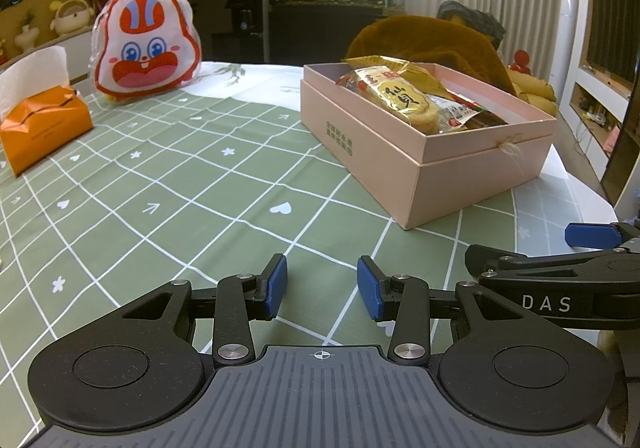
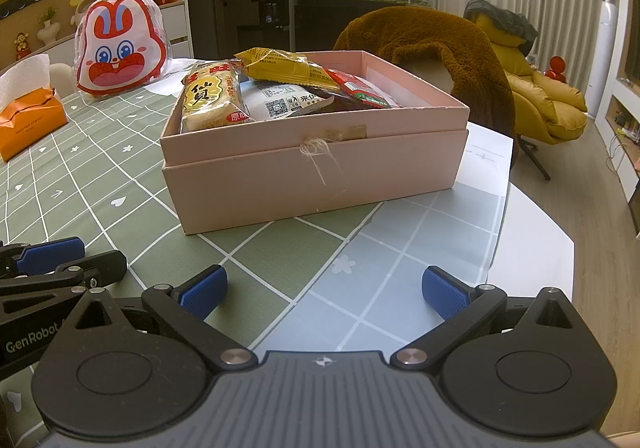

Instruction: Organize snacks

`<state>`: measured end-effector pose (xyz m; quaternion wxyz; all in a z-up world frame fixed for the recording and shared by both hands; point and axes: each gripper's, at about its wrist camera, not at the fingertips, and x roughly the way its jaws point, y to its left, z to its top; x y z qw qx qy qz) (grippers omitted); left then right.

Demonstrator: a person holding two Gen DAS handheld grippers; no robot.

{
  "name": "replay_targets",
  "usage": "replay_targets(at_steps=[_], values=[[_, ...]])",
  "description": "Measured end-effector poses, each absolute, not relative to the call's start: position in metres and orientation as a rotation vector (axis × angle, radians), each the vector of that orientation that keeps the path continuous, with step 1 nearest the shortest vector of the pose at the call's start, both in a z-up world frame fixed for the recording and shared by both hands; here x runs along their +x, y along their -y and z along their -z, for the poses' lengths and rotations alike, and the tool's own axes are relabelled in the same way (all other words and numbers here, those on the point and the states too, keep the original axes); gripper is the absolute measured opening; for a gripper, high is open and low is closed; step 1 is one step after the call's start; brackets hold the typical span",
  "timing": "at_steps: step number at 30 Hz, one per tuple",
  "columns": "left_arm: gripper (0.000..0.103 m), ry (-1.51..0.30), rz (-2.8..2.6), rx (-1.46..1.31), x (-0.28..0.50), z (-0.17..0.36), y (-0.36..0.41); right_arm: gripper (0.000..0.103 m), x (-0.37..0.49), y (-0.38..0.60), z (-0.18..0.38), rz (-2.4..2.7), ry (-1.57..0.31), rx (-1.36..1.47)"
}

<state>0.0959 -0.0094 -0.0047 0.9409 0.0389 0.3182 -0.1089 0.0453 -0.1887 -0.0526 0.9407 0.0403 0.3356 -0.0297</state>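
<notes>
A pink cardboard box (image 1: 420, 164) (image 2: 312, 176) stands on the green checked tablecloth, holding several snack packets: a rice-cracker pack (image 1: 400, 96) (image 2: 212, 96), a yellow packet (image 2: 280, 66), a white packet (image 2: 288, 98) and a red one (image 2: 360, 88). My left gripper (image 1: 322, 286) is open and empty, low over the cloth in front of the box's left corner. My right gripper (image 2: 324, 288) is open wide and empty, just in front of the box. Each gripper shows at the edge of the other's view.
A rabbit-face bag (image 1: 146, 48) (image 2: 120, 50) stands at the table's back left. An orange tissue pack (image 1: 42, 126) (image 2: 28, 118) lies at the left. A chair with a brown fleece (image 1: 436, 44) (image 2: 432, 48) stands behind the box. The table edge (image 2: 536, 216) curves at the right.
</notes>
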Motion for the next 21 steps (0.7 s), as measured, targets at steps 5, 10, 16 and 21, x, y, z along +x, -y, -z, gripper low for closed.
replay_targets(at_steps=[5, 10, 16, 21], values=[[0.045, -0.649, 0.222, 0.080, 0.0961, 0.0046, 0.0096, 0.103, 0.0452, 0.1885, 0.0526, 0.061, -0.685, 0.082], [0.044, -0.649, 0.223, 0.084, 0.0960, 0.0046, 0.0096, 0.103, 0.0452, 0.1885, 0.0526, 0.061, -0.685, 0.083], [0.045, -0.649, 0.223, 0.087, 0.0965, 0.0045, 0.0091, 0.103, 0.0452, 0.1885, 0.0527, 0.062, -0.685, 0.083], [0.045, -0.649, 0.223, 0.092, 0.0970, 0.0048, 0.0081, 0.103, 0.0450, 0.1882, 0.0527, 0.062, -0.685, 0.083]])
